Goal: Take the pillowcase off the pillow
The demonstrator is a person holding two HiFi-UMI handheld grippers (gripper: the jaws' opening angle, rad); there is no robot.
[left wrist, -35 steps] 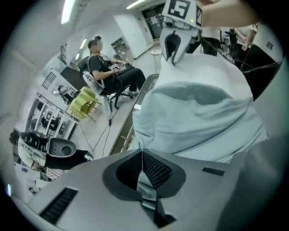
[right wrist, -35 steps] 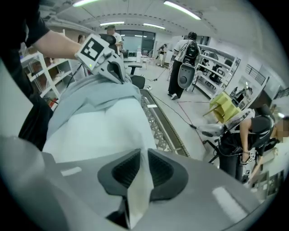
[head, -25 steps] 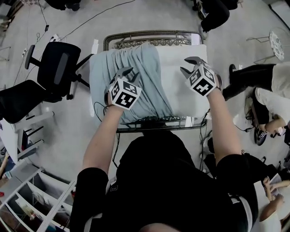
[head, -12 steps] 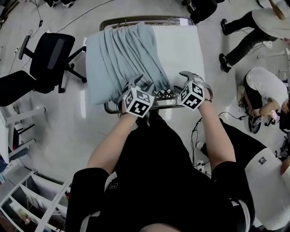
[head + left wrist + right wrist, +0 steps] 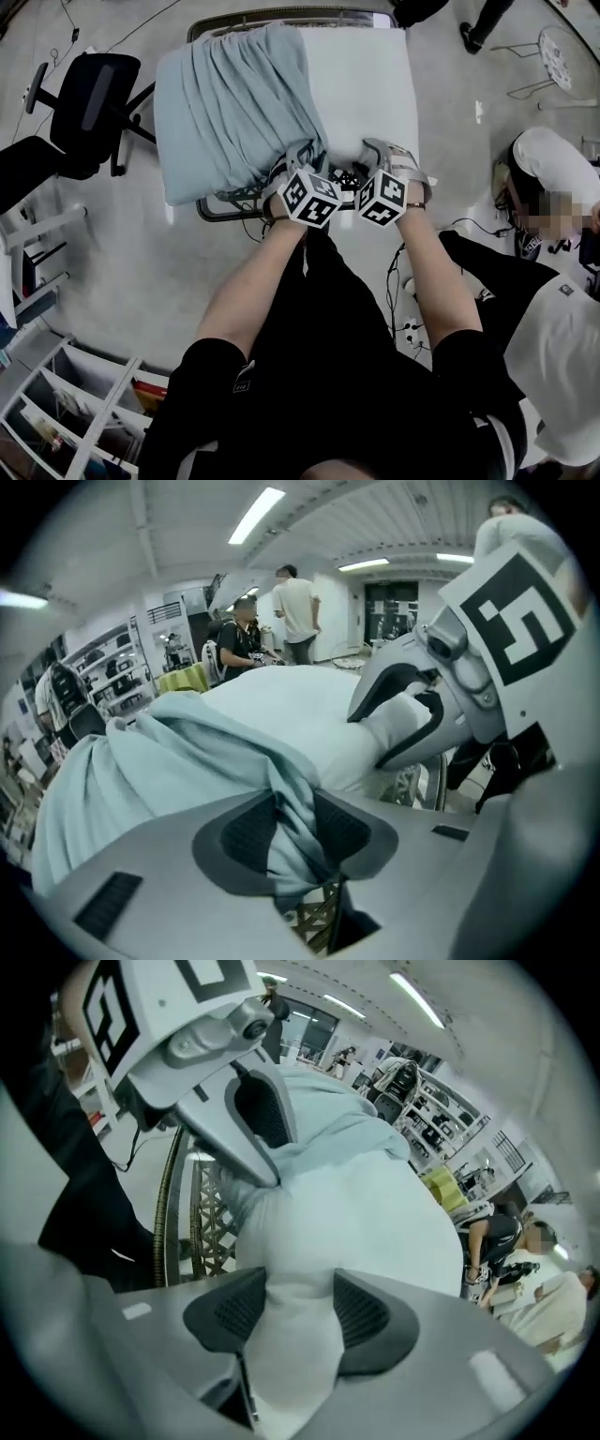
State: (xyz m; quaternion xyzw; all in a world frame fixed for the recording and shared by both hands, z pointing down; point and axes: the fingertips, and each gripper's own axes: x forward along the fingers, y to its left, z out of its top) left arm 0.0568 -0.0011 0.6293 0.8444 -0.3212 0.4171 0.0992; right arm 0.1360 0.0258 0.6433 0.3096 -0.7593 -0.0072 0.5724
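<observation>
A white pillow [image 5: 361,84] lies on a wicker table [image 5: 217,212], its left half still inside a bunched light-blue pillowcase [image 5: 225,103]. Both grippers are side by side at the near edge. My left gripper [image 5: 300,161] has a fold of the pillowcase [image 5: 169,761] between its pads [image 5: 251,832], and its jaws are closing on it. My right gripper [image 5: 373,157] pinches the bare near corner of the pillow [image 5: 356,1232], its jaws [image 5: 295,1312] closing too. In the left gripper view the right gripper [image 5: 412,719] squeezes white pillow just beyond the fold.
A black office chair [image 5: 89,94] stands left of the table. White shelving [image 5: 56,412] is at the lower left. A person [image 5: 553,178] crouches at the right, and cables [image 5: 403,291] trail on the floor near my legs.
Both grippers came back from over the middle of the pillow to its near edge and drew together. Their jaws opened, then took hold of the cloth and the pillow corner.
</observation>
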